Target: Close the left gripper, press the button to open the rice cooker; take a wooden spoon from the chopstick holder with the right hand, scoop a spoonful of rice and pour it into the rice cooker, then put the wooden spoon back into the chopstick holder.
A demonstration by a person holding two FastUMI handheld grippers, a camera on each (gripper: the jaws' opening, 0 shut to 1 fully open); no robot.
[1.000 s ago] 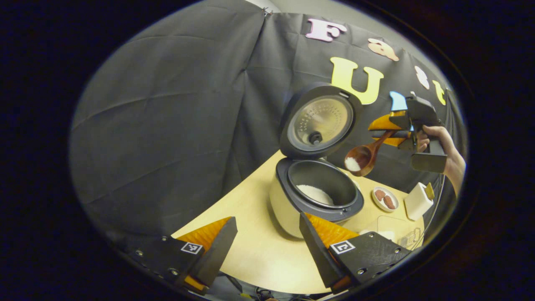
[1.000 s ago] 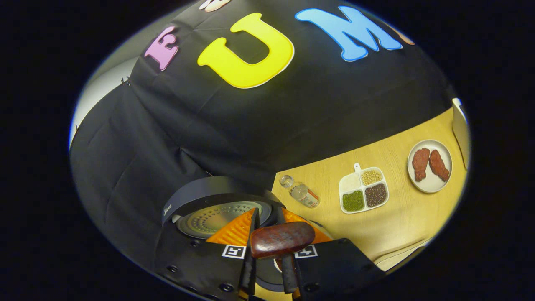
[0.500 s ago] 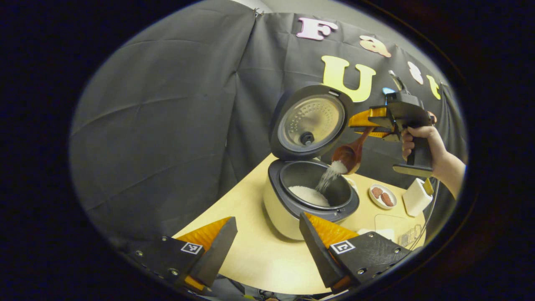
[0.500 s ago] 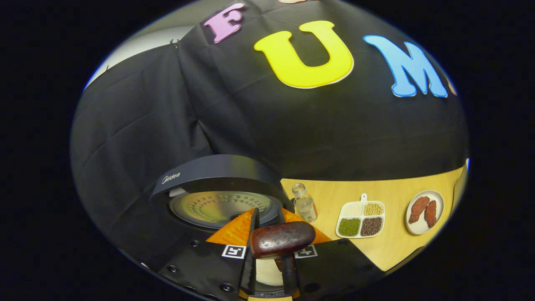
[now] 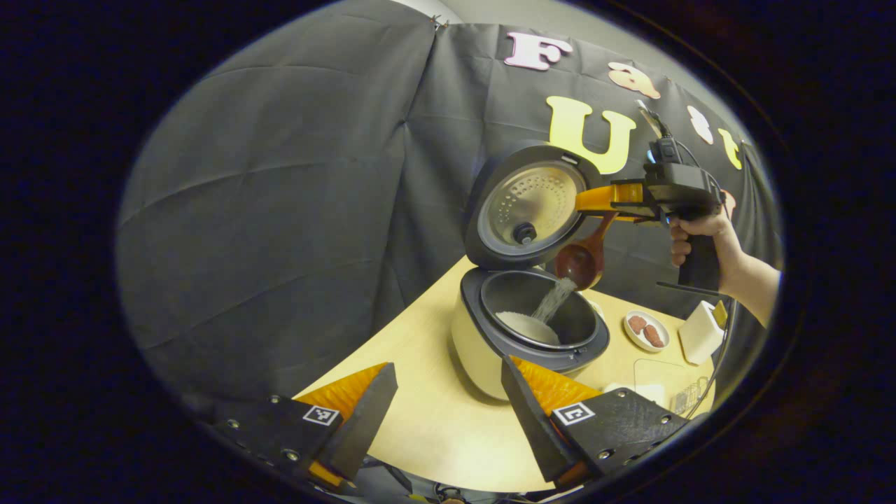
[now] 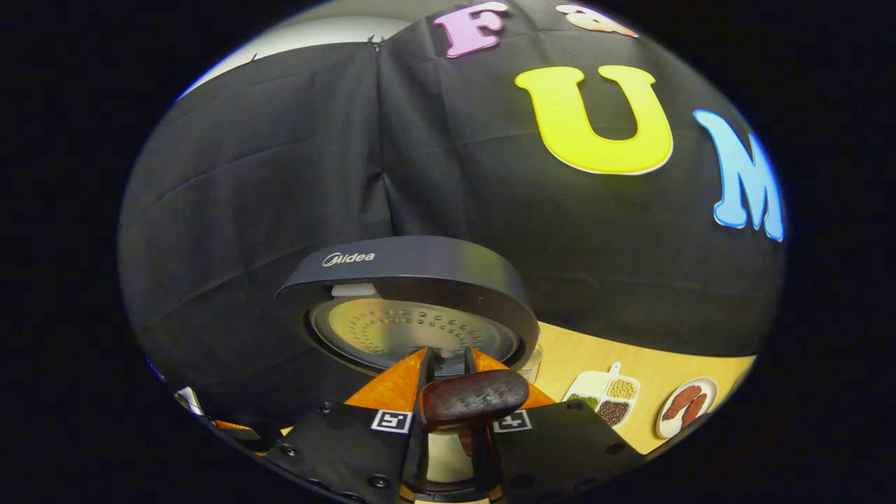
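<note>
In the right gripper view, the wooden spoon [image 6: 473, 399] shows just its handle end; its bowl is hidden below the right claw [image 6: 448, 434]. The divided dish's [image 6: 603, 394] contents are too small to identify.

Left gripper view low over the table [image 5: 434, 427], facing the open rice cooker [image 5: 530, 329] from nearby, right gripper view just above it, facing its raised lid [image 6: 409, 294], both sharing cooker and booth wall.

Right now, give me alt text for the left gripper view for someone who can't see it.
A wooden spoon, held by the right gripper, tips rice into the open rice cooker on a table. The left gripper sits in front, jaws apart.
</note>
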